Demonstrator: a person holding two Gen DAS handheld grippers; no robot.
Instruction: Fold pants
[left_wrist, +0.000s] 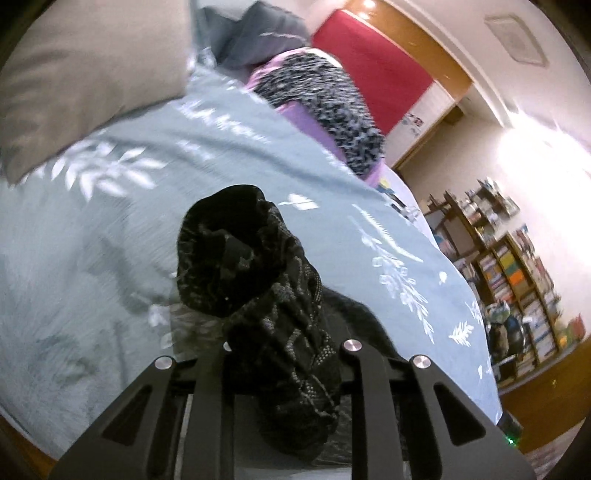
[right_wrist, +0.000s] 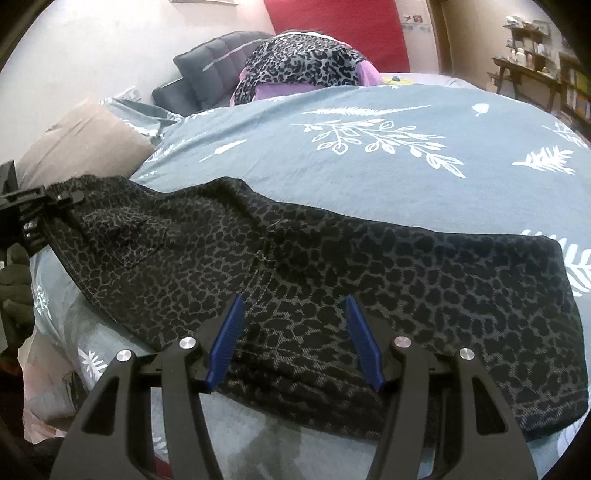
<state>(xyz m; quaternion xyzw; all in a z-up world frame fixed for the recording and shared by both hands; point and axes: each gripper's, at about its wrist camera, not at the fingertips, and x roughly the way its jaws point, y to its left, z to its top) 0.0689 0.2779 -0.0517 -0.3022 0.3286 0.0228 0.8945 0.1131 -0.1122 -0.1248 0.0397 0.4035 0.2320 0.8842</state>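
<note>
One fold looks done: the pants (right_wrist: 332, 280) lie doubled lengthwise across the bedspread (right_wrist: 369, 177), near its front edge. Left gripper (left_wrist: 280, 354) is clamped on a bunched end, lifted; right gripper (right_wrist: 295, 332) hovers over the middle, fingers apart. Crosswise folds remain

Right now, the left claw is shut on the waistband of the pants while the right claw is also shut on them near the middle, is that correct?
Not quite: the right claw is open, its blue pads spread apart over the pants, as the right wrist view shows. The left claw is indeed shut on the waistband.
</note>
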